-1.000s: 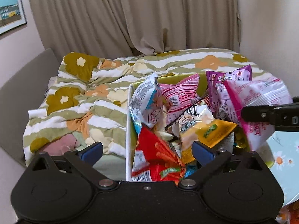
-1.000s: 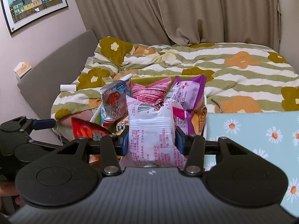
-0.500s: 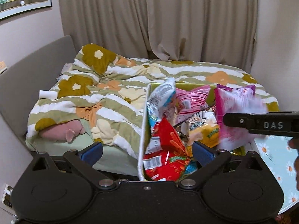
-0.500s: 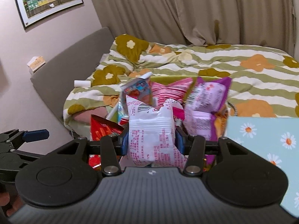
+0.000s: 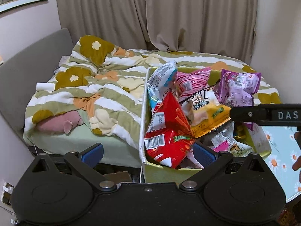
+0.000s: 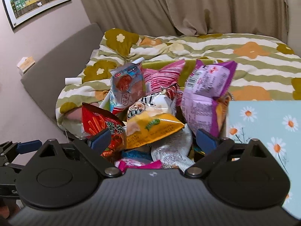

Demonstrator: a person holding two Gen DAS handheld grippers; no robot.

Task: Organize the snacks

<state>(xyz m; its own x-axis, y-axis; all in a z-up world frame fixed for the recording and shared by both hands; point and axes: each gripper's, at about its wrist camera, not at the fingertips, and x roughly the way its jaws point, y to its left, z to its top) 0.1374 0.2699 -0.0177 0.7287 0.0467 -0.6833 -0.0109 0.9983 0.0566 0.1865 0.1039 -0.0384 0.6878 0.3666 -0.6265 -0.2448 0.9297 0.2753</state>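
Box [image 5: 161, 171] sits lower centre of the left view, heaped well above its rim. On top: red bag [image 5: 167, 130], yellow bag [image 5: 207, 116], purple bag [image 5: 239, 88], pink striped bag [image 5: 191, 81], blue-white bag [image 5: 161, 77]. Most snacks look to be in; the pile is loose, not stacked, so tidying is still left, as I judge it. No loose snacks show on the daisy cloth [image 6: 267, 124] at right, though only part of it is in frame.

Your right gripper [image 6: 153, 141], lower centre of its own view, has its jaws opening, at their widest, with nothing pressed between the pads. Snack bags lie below the gap. A white crinkled pack [image 6: 173, 148] rests just under it, atop the heap.

Your left gripper [image 5: 148, 153] stands wide open at the near left corner of the box, one pad outside the wall, one over the bags (holding nothing).

Against the frame a second back: your right jaws then clamped a white pack with pink print; now that pack is out of the grip, probably the white one in the pile, though I cannot match the print. The left view has slid so the box sits more to the right, and more bed [image 5: 94, 94] shows.
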